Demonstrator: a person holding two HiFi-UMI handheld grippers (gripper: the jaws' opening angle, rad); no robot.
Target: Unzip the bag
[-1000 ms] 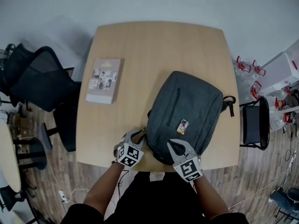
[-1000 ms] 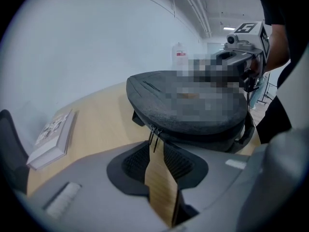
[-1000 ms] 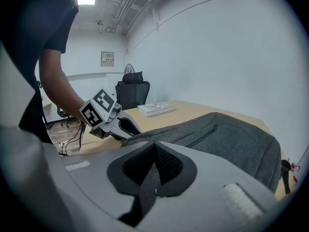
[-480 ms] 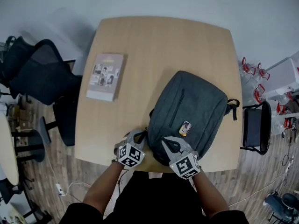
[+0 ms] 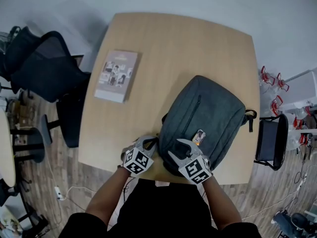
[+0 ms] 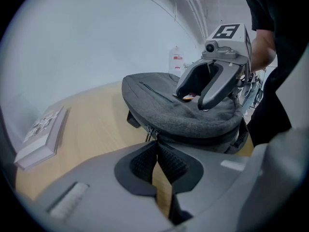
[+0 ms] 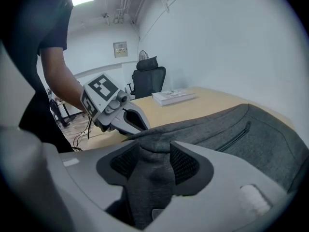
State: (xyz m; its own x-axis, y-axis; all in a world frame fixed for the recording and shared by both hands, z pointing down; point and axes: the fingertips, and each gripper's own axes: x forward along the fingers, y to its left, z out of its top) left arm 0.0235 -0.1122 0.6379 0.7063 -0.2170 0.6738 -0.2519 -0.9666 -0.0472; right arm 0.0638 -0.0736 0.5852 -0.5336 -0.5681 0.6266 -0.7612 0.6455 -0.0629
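A grey backpack [image 5: 203, 113] lies flat on the wooden table [image 5: 163, 48], its near end at the front edge. My left gripper [image 5: 152, 143] sits at the bag's near left corner. In the left gripper view its jaws [image 6: 155, 144] are closed, tips meeting at the zipper pull [image 6: 148, 132] on the seam. My right gripper [image 5: 176, 149] rests on the bag's near end. Its jaws [image 7: 154, 151] are opening, and a raised fold of grey bag fabric [image 7: 147, 178] stands between the pads. Each gripper shows in the other's view: the right gripper [image 6: 212, 81], the left gripper [image 7: 116, 112].
A book [image 5: 117, 76] lies on the table's left side. A small tag [image 5: 198, 136] sits on the bag's front. Black office chairs [image 5: 44, 78] stand left of the table and another chair [image 5: 270, 140] to the right. A person's body is close to the near edge.
The right gripper has slid a little left along the bag's near end, and its fingers now stand apart instead of together. The left gripper stays at the corner.
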